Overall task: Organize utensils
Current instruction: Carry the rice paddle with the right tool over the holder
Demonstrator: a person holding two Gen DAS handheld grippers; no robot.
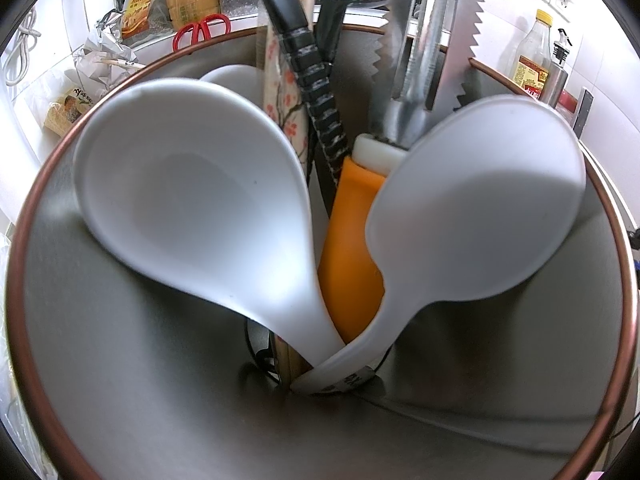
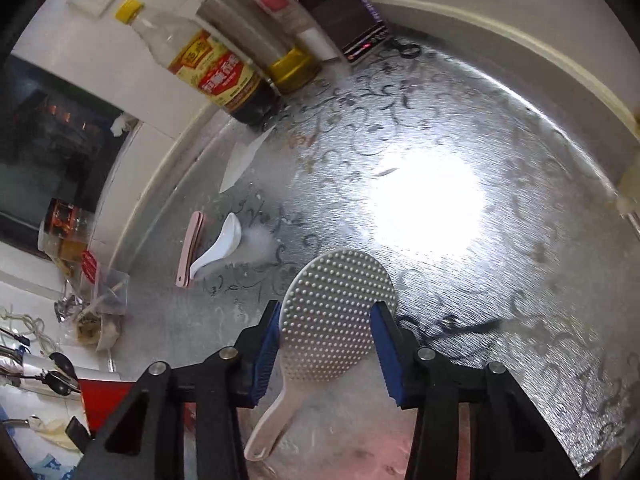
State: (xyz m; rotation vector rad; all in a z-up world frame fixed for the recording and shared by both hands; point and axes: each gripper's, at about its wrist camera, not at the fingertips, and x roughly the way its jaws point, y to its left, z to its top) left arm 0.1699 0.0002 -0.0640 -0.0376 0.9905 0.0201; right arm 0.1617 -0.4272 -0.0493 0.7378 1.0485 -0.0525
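In the left wrist view I look straight down into a steel utensil holder [image 1: 100,360] with a copper rim. In it stand a white ladle [image 1: 192,208], a smooth white rice paddle [image 1: 480,200], an orange-handled tool [image 1: 348,264], a black-handled utensil [image 1: 316,80] and serrated steel tongs [image 1: 424,40]. None of my left gripper's fingers show. In the right wrist view my right gripper [image 2: 327,312] has its blue pads [image 2: 266,356] against both edges of a dotted white rice paddle [image 2: 332,276], low over the patterned steel counter [image 2: 500,300]. The paddle's handle runs back between the fingers.
A white soup spoon [image 2: 218,246] and a pink flat piece [image 2: 191,248] lie left of the paddle. A soy sauce bottle [image 2: 208,68] and a steel oil can [image 2: 248,32] stand at the back wall. Red scissors [image 1: 202,30] and food packets sit behind the holder.
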